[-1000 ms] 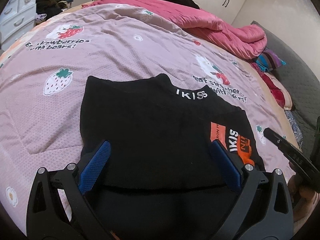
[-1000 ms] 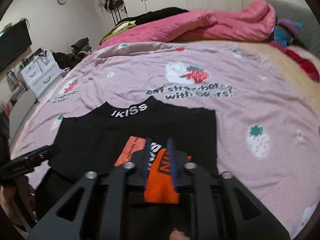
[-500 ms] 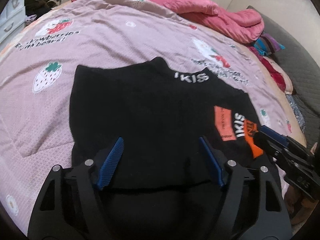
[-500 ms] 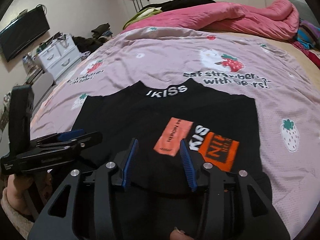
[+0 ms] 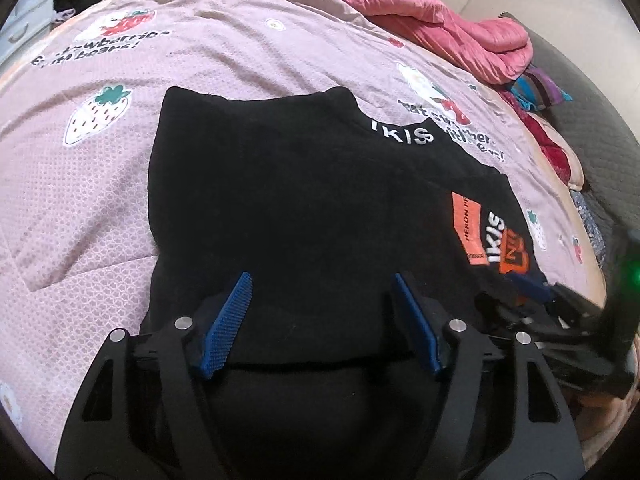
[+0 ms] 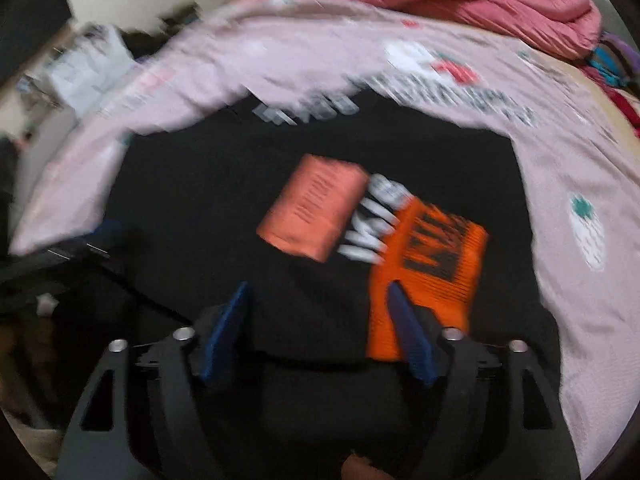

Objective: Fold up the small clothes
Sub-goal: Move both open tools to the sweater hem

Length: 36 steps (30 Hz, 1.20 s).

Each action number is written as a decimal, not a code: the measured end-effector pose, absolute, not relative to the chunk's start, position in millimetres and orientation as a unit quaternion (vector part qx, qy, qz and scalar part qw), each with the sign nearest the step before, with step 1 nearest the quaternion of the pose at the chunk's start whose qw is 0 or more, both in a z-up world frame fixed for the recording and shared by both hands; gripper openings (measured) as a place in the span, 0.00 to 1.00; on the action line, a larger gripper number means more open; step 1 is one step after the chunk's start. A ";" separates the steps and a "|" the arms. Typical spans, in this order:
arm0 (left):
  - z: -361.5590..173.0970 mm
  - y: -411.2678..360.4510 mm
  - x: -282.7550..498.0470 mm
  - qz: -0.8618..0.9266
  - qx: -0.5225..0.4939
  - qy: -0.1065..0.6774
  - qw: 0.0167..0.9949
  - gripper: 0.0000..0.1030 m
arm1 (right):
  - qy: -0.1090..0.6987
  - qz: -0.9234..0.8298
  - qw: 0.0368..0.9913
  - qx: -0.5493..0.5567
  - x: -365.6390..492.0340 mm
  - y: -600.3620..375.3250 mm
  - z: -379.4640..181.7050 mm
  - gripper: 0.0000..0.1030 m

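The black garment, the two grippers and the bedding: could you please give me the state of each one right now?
Black garment: lying flat on the bedspread, orange sleeve end folded over its front.
Left gripper: fingers apart and closing, nothing pinched, low over the near hem.
Right gripper: fingers apart and opening, nothing pinched, above the sleeve end.
Pink bedspread: spread out, lightly creased.
Pink quilt: bunched at the far edge.

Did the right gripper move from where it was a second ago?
Yes. The right gripper dropped closer to the black knitted top; its orange patch looks bigger, and the jaws are opening.
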<state>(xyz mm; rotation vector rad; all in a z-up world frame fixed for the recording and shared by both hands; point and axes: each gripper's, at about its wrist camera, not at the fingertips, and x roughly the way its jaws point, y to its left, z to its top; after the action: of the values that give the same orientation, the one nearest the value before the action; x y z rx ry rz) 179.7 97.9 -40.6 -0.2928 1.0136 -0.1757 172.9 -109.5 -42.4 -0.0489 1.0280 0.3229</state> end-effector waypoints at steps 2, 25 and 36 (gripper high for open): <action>-38.8 97.7 179.2 -0.082 -0.140 0.483 0.861 0.62 | 0.483 0.155 0.861 -0.021 168.7 -110.2 -37.8 0.70; -19.2 91.3 163.6 -0.079 -0.142 0.470 0.868 0.67 | 0.395 0.165 0.899 0.092 134.4 -159.8 18.4 0.92; 16.1 83.2 148.1 -0.090 -0.129 0.440 0.884 0.74 | 0.369 0.170 0.909 0.095 119.7 -162.9 41.6 0.93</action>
<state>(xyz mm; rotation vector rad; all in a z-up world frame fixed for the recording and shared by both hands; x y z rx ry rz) 148.1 83.2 16.1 -0.2681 0.9149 -0.1869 119.7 -162.9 41.6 0.1953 0.7615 0.3510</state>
